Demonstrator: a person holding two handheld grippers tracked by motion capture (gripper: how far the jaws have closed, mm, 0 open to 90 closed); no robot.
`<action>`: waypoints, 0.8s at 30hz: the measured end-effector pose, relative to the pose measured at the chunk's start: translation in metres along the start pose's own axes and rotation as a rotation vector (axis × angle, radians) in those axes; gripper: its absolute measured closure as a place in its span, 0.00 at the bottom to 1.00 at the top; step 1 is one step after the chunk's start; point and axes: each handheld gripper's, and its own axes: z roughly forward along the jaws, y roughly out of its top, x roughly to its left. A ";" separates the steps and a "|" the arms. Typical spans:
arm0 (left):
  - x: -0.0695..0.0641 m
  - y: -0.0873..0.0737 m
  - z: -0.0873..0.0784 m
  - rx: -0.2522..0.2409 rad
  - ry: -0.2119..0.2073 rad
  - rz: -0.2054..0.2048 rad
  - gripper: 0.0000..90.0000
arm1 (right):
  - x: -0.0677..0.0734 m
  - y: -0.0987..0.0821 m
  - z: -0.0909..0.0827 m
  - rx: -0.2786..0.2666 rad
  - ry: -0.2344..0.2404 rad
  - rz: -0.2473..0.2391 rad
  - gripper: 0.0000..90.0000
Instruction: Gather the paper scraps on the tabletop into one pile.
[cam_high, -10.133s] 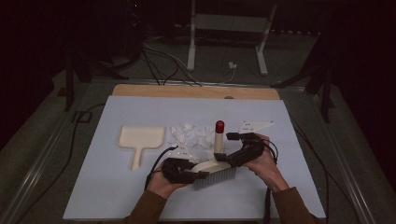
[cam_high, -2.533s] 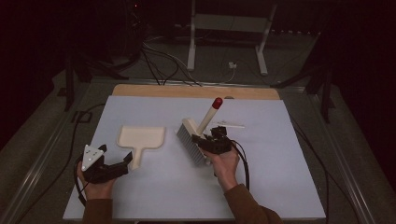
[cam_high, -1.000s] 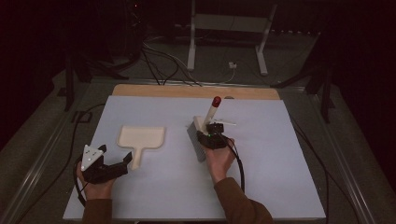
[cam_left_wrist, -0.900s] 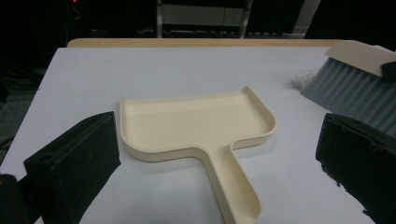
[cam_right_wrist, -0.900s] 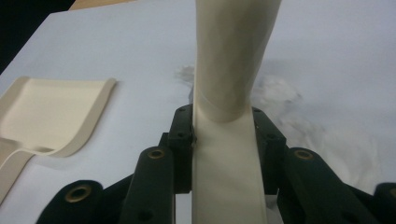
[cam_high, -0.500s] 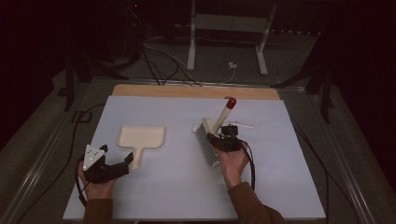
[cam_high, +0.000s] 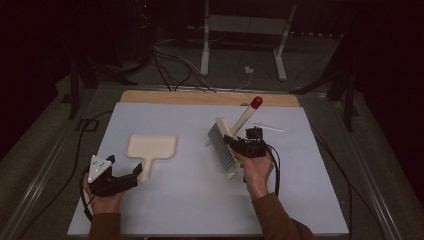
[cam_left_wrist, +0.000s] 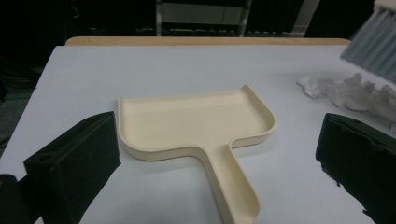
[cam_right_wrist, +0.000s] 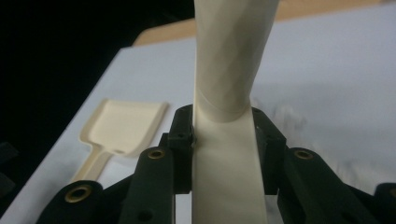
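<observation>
A cream dustpan (cam_high: 151, 147) lies flat on the white table (cam_high: 170, 200), its handle pointing toward me. My left gripper (cam_high: 126, 172) rests beside the handle's end, open. Its jaws stand wide on either side of the dustpan (cam_left_wrist: 196, 123) in the left gripper view, touching nothing. My right gripper (cam_high: 246, 144) is shut on the cream handle of a brush (cam_high: 221, 145), held tilted above the table with grey bristles facing left and a red tip (cam_high: 256, 102) up at the back. The right gripper view shows both pads pressed on the brush handle (cam_right_wrist: 229, 154). Crumpled white scraps (cam_left_wrist: 355, 91) lie under the brush.
A thin white strip (cam_high: 267, 127) lies behind the right hand. The table's wooden back edge (cam_high: 210, 98) runs across the far side. Cables and a metal stand (cam_high: 245, 40) are on the dark floor beyond. Each gripper trails a black cable toward me.
The right gripper has carried the brush to the right and lifted it a little. The left gripper and the dustpan have stayed where they were.
</observation>
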 end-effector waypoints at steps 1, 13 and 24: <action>0.000 0.000 0.000 0.000 0.000 0.000 0.00 | -0.002 0.003 0.000 -0.002 0.004 -0.013 0.75; 0.001 0.000 0.000 0.002 -0.002 -0.003 0.00 | -0.022 0.031 0.002 -0.050 -0.007 -0.265 0.75; 0.000 0.000 0.000 0.000 -0.005 -0.008 0.00 | -0.034 0.043 0.023 0.015 -0.011 -0.502 0.75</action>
